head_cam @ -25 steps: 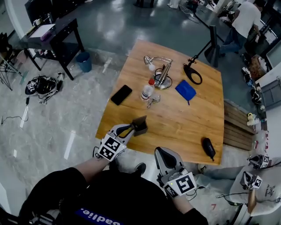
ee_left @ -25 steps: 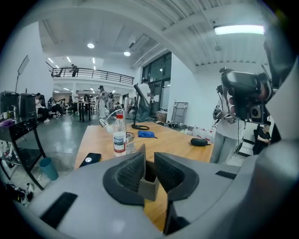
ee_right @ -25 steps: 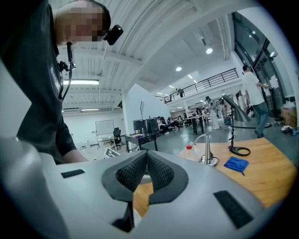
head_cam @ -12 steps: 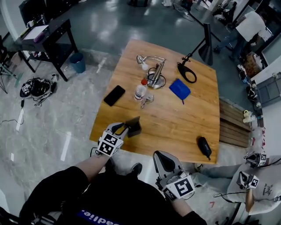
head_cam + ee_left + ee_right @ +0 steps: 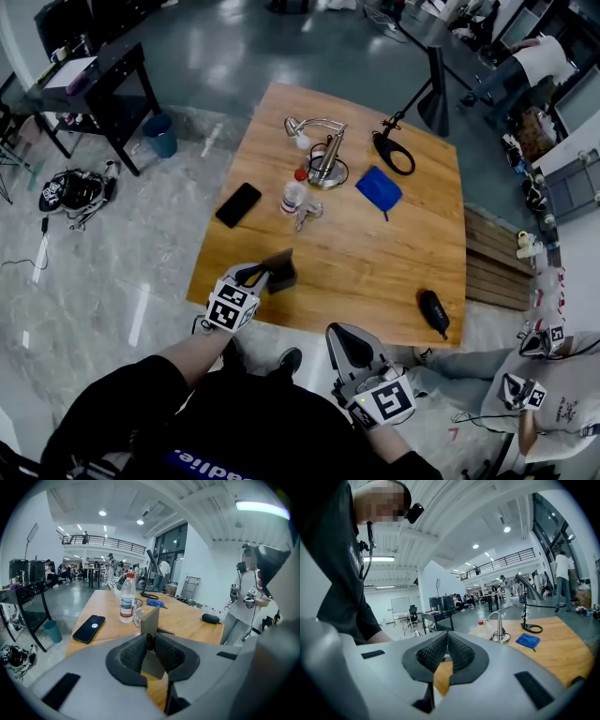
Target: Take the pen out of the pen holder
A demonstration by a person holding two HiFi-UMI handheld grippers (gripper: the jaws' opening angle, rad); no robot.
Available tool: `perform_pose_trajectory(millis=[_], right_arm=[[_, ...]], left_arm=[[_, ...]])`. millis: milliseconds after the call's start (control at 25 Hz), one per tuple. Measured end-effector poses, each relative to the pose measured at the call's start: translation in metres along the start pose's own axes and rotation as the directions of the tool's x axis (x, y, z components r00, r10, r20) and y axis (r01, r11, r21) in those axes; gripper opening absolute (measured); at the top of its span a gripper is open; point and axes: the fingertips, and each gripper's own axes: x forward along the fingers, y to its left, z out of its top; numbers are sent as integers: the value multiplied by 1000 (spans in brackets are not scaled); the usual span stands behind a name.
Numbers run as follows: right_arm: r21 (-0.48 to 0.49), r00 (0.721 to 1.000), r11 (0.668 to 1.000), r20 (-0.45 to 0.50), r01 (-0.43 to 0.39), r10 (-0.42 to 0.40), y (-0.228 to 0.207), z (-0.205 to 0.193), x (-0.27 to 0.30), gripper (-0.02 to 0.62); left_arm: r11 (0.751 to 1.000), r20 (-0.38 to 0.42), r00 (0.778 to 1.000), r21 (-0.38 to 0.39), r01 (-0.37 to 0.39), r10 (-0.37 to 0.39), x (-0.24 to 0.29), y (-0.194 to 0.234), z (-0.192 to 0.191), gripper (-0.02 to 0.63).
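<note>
Item one: the left gripper (image 5: 268,276), which I am holding at the table's (image 5: 375,262) near left corner. Its jaws are pinching one thin upright wall of the dark grey pen holder (image 5: 284,267). In the left gripper view the textured pads are pressing on either side of that grey panel (image 5: 151,619). The holder is sitting just inside the table edge. I cannot tell whether a pen is lying in it.

Item two: the right gripper (image 5: 345,339), which is hanging off the table's near edge, well apart from the holder. In its own view its jaws are pressed together with nothing between them (image 5: 447,649).

Item three, table stock. A black phone (image 5: 238,204) is lying flat towards the left edge. A clear water bottle (image 5: 293,192) with a red cap is standing upright near the middle, with a small clear object (image 5: 307,216) just beside it. A silvery gooseneck fixture (image 5: 323,159) is standing on a round base behind the bottle. A blue cloth (image 5: 378,190) is lying to its right, and a black ring-footed lamp (image 5: 394,155) is standing beyond the cloth. A black oblong object (image 5: 432,311) is resting near the near right corner.

Item four, surroundings. A blue bin (image 5: 160,134) is standing on the floor beside a black side table (image 5: 94,75), well left of the main table.
</note>
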Motion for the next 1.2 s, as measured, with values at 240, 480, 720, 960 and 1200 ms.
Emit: perform_pose_trajectory(millis=[240,480,720,960,1200], right_arm=[[1,1000,1000,0,-7,7,-1,1,-1,6],[-1,1000,1000,18,-19,19,-2,6,2,6],[-4,998,999,39,-44,44,5,11,8,6],[-6,995,997,66,-77,78,7,19,18,6],[-16,991,994,80,-110,111,14,25,29,6]], left_arm=[[1000,16,1000,10,4,-4,-4,-4,7,64],[999,51,998,36,17,-19,-18,-12,29,64],[996,106,993,82,39,-48,-49,-29,60,64],[989,162,983,138,62,-84,-84,-48,95,63],[979,203,971,183,86,-123,-117,-68,118,63]])
